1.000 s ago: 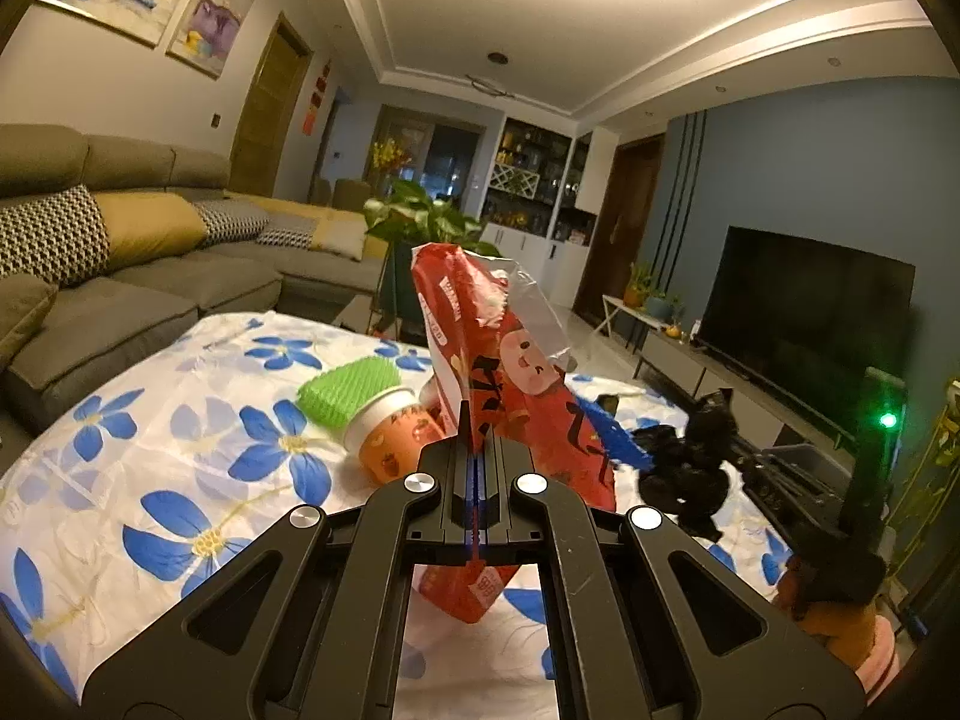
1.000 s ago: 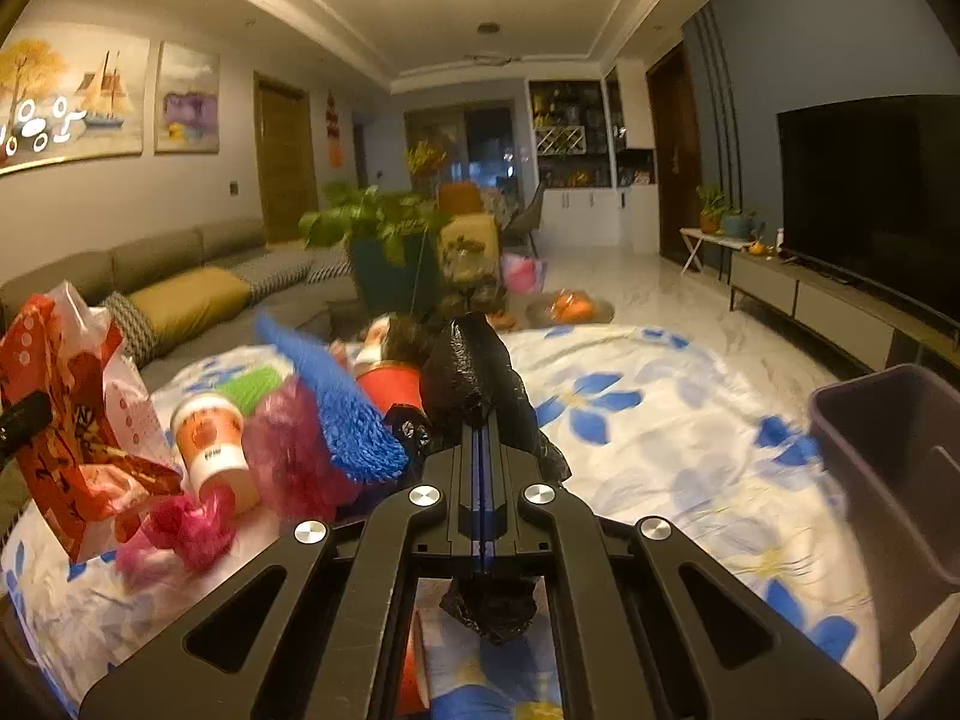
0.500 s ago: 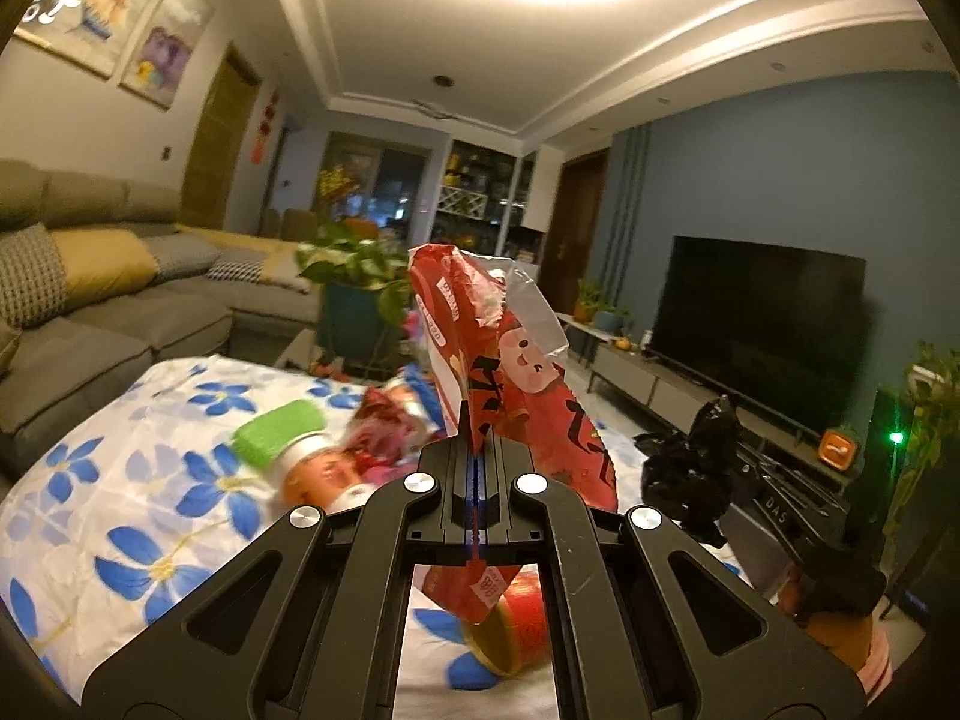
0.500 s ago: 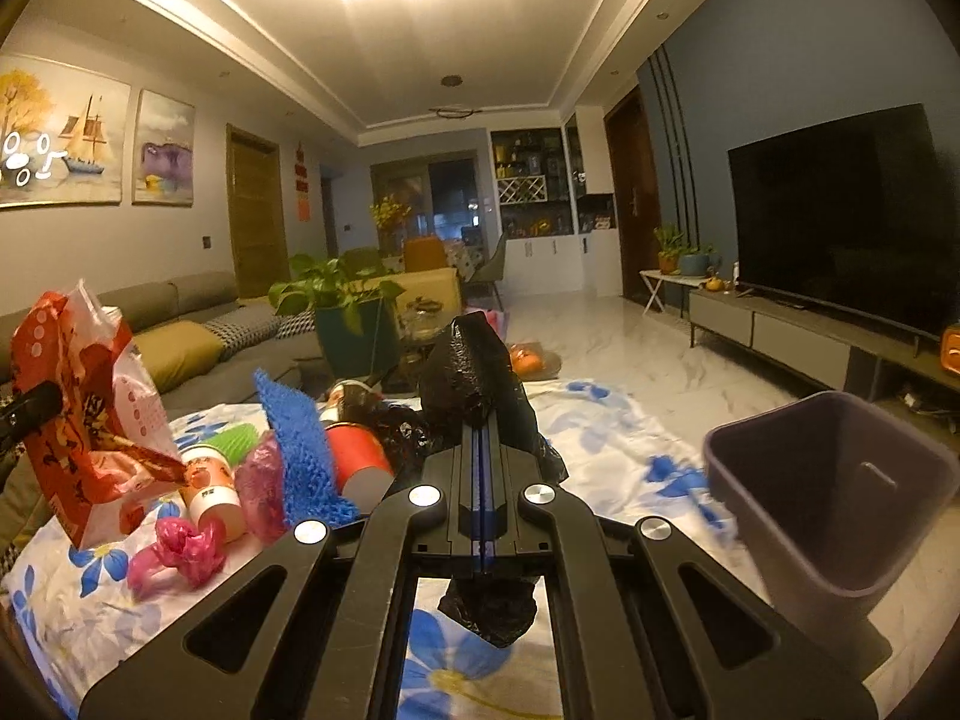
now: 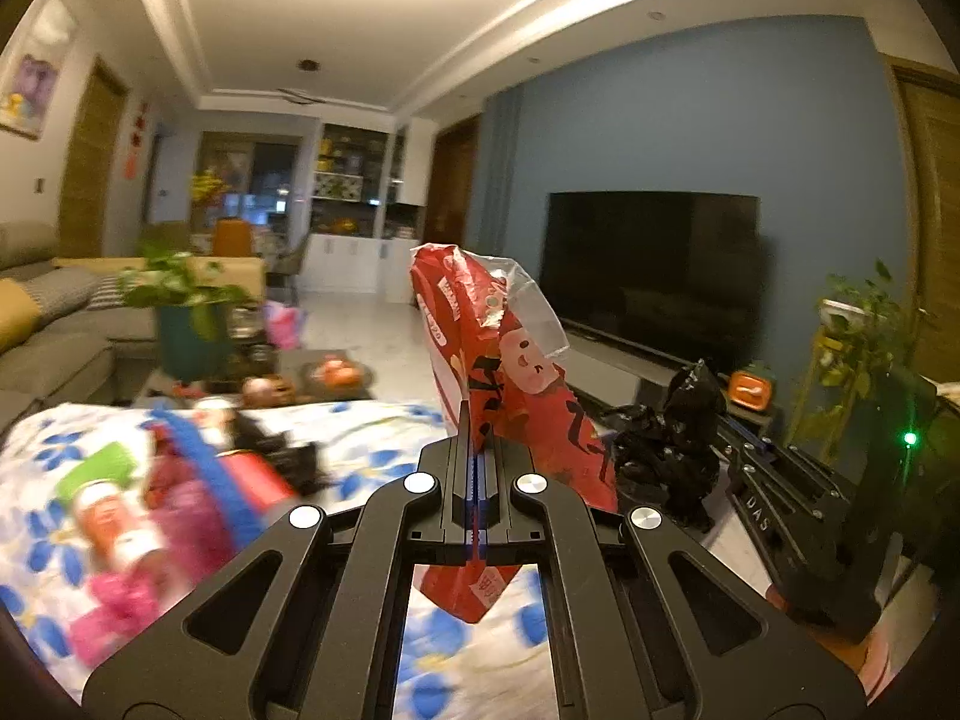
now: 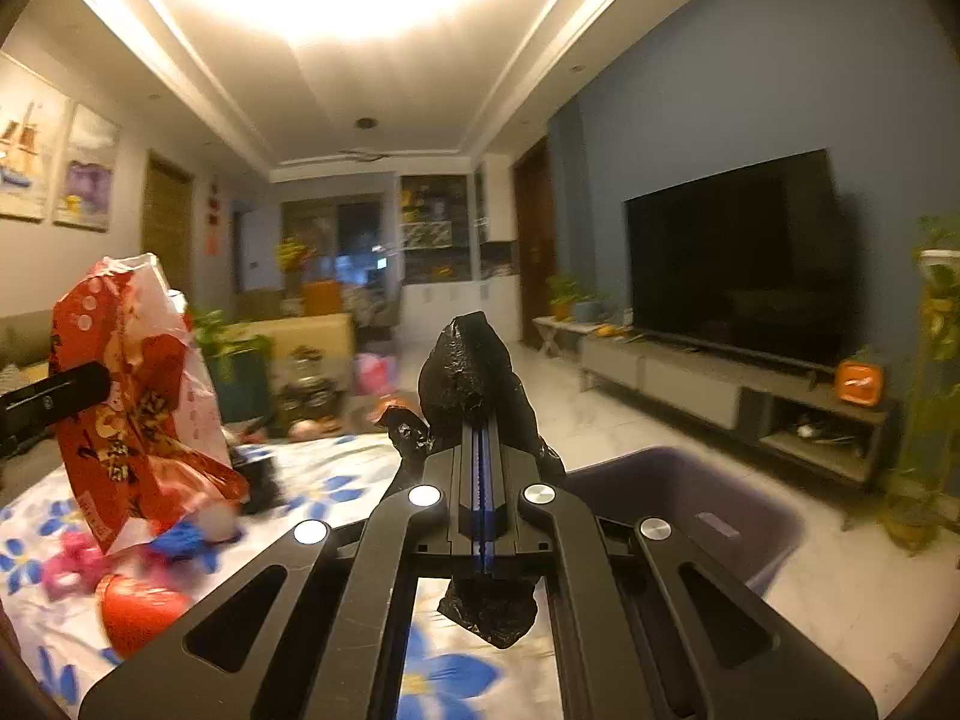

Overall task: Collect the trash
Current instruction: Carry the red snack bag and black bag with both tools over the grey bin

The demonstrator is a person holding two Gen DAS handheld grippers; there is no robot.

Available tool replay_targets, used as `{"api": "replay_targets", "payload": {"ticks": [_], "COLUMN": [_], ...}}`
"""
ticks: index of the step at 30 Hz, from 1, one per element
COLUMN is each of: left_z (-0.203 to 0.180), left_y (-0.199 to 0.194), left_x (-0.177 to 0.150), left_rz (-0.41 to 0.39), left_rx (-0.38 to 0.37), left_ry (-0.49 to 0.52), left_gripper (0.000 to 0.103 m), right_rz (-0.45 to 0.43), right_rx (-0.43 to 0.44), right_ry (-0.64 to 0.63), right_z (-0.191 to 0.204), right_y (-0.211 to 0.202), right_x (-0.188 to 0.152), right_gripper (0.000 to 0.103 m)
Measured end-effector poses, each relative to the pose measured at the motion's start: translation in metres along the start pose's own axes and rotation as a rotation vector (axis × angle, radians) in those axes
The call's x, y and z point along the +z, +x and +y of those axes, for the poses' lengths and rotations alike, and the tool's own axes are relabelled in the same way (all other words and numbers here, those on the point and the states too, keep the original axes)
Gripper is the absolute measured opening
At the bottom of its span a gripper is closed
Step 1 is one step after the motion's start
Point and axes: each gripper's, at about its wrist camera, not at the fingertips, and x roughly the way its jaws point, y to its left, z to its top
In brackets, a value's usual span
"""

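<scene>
Left gripper [image 5: 474, 438]: jaws together, clamped on a red snack bag [image 5: 510, 396]. The bag stands up above the fingers, with a torn clear flap at its top toward 1 o'clock; its lower end hangs out below the jaws.

Right gripper [image 6: 483, 450]: jaws together, clamped on a crumpled black plastic bag [image 6: 465, 372]. One lump rises above the fingers and a second lump hangs beneath them.

Same items across views: in the left wrist view the black plastic bag shows at 3 o'clock on the other gripper's rails. In the right wrist view the red snack bag shows at 9 o'clock, held up off the cloth.

Bin: dark purple trash bin [image 6: 750, 516] on the pale floor, at 4 o'clock of the right gripper's fingers, open mouth upward. Neither bag is in it; the black bag sits near its rim on the picture's left.

Table: white cloth with blue flowers [image 5: 372, 438]. Loose trash lies on it at 9 o'clock of the left gripper, blurred: a cup with a green lid [image 5: 102, 498], a blue mesh piece [image 5: 204, 468], a pink wad [image 5: 114, 606], a red cup [image 6: 135, 606] on its side.

Room: black television [image 6: 738, 258] on a blue wall at 2 o'clock, low console beneath it, orange clock [image 6: 859, 382] on the console. Grey sofa [image 5: 54, 330] at 9 o'clock, potted plant [image 5: 186, 312] beyond the table.
</scene>
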Motion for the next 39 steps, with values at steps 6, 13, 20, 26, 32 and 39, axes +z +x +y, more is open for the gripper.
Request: {"api": "replay_targets", "payload": {"ticks": [6,13,20,26,32,39], "left_z": [-0.046,-0.075,-0.084,-0.087,-0.093,-0.098], "left_y": [0.052,0.107,0.138,0.158,0.171,0.187], "left_x": [-0.005,-0.015,-0.024,-0.028,-0.032,-0.039], "left_rz": [0.007,0.033,0.041,0.063,0.088,0.124], "left_rx": [-0.099,-0.175,-0.191,-0.212,-0.228,-0.243], "left_ry": [0.039,0.024,0.039,0.027,0.021,0.027], "left_gripper": [0.000,0.000,0.000,0.000,0.000,0.000], "right_rz": [-0.026,-0.026,-0.014,-0.001,0.009,0.021], "right_rx": [-0.119,-0.170,-0.193,-0.200,-0.206,-0.217], "right_ry": [0.023,0.057,0.076,0.078,0.078,0.073], "right_z": [-0.041,-0.069,-0.076,-0.073,-0.076,-0.068], "right_y": [0.001,0.011,0.027,0.038,0.046,0.047], "right_x": [0.000,-0.006,-0.012,-0.009,-0.008,-0.010], "right_gripper": [0.001,0.001,0.001,0.001,0.001,0.001]}}
